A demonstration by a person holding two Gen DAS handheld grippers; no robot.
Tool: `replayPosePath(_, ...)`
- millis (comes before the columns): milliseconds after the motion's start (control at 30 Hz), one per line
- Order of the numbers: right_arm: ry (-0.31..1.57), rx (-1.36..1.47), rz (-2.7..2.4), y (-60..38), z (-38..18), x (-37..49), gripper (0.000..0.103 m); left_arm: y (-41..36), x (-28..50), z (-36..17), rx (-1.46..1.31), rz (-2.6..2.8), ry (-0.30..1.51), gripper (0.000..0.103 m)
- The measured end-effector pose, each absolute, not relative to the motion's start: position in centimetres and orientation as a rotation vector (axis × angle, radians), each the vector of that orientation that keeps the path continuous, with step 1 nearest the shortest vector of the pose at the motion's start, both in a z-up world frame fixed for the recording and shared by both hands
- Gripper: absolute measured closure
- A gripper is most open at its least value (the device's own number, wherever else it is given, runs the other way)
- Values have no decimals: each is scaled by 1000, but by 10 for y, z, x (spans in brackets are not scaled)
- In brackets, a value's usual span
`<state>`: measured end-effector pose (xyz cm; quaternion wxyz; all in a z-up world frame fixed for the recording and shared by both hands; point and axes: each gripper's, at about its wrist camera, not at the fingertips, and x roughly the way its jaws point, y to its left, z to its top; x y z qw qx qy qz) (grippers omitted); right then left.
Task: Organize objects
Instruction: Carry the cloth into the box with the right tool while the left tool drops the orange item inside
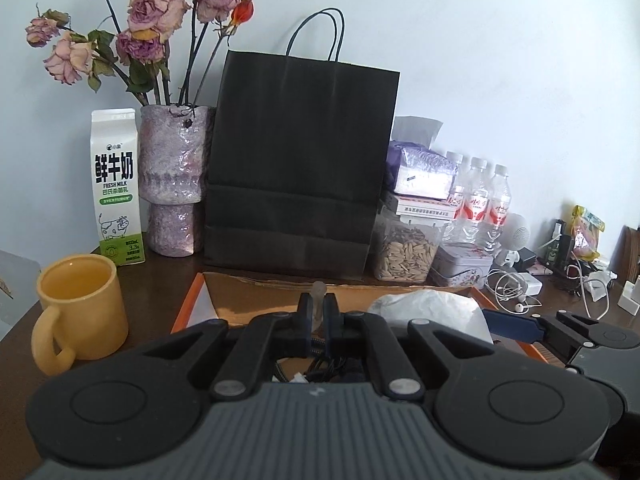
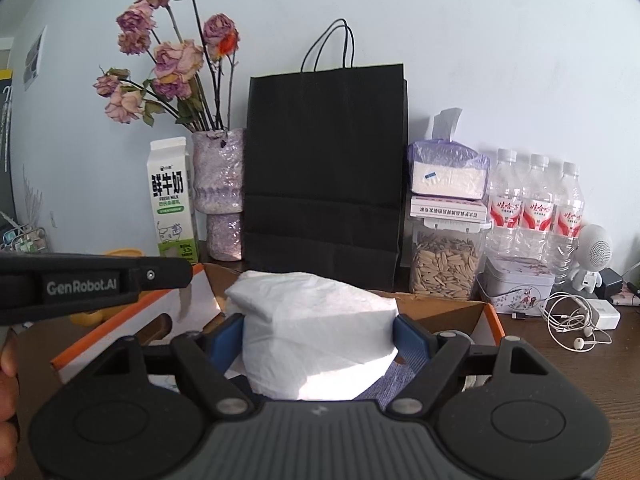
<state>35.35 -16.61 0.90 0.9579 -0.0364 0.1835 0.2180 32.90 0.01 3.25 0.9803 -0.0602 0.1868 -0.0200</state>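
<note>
Right now my left claw (image 1: 319, 312) is pressed together on a small translucent stub (image 1: 319, 296) that pokes up between the fingertips; I cannot tell what the thing is. My right claw (image 2: 319, 334) stands wide, its blue pads against both sides of a white plastic-wrapped bundle (image 2: 316, 332), which fills the gap between them and is held over the open cardboard box (image 2: 486, 312) with orange edges. In the left wrist view that same bundle (image 1: 428, 308) shows just right of my closed fingers, with the right claw's blue pad beside it. In the right wrist view a bit of a hand (image 2: 8, 380) shows at the left edge.

Left of the box a yellow mug (image 1: 78, 306) sits on the dark wooden table (image 1: 160, 292), handle toward me. To the right lie white earphones (image 2: 576, 326) with their tangled cord, a white charger (image 2: 604, 314) and a patterned tin (image 2: 518, 290).

Behind the box a black paper bag (image 1: 300, 164) stands upright against the wall. On its left are a purple vase (image 1: 174, 184) of dried roses (image 1: 154, 8) and a fresh milk carton (image 1: 115, 188). On its right a clear container of seeds (image 2: 446, 266) carries a flat white box (image 2: 448, 208) and a tissue pack (image 2: 448, 170); beside that stack stand three water bottles (image 2: 538, 204) and a small white speaker (image 2: 596, 254).
</note>
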Motion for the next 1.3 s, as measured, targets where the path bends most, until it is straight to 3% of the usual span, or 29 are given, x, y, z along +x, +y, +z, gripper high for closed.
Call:
replayPosePath(400,408,-80,455,-169,1,374,23,1,352,20,-91,-45,416,97)
replayPosePath(467,411,-84,458,-168,1,373,18,0,351,20,-84,-45,416,96)
replayPosePath(567,415,-102,462,-166,0,370,16,2,348,20,-89,-20,414,89)
replayPosePath(600,415,-108,456,-166,-1,370,13,2,347,21,-89,-14,414,73)
replayPosePath(633,417,-107,451,-167,-1,369,2,3,347,21,-90,-10,413,41)
replayPosePath(700,418,-97,446,-170,-1,369,0,4,344,21,-92,18,398,6)
replayPosePath(733,418,-96,446,-171,-1,368,0,4,342,22,-86,30,383,0)
replayPosePath(1300,412,-96,450,-175,0,366,0,2,340,20,-82,38,396,0)
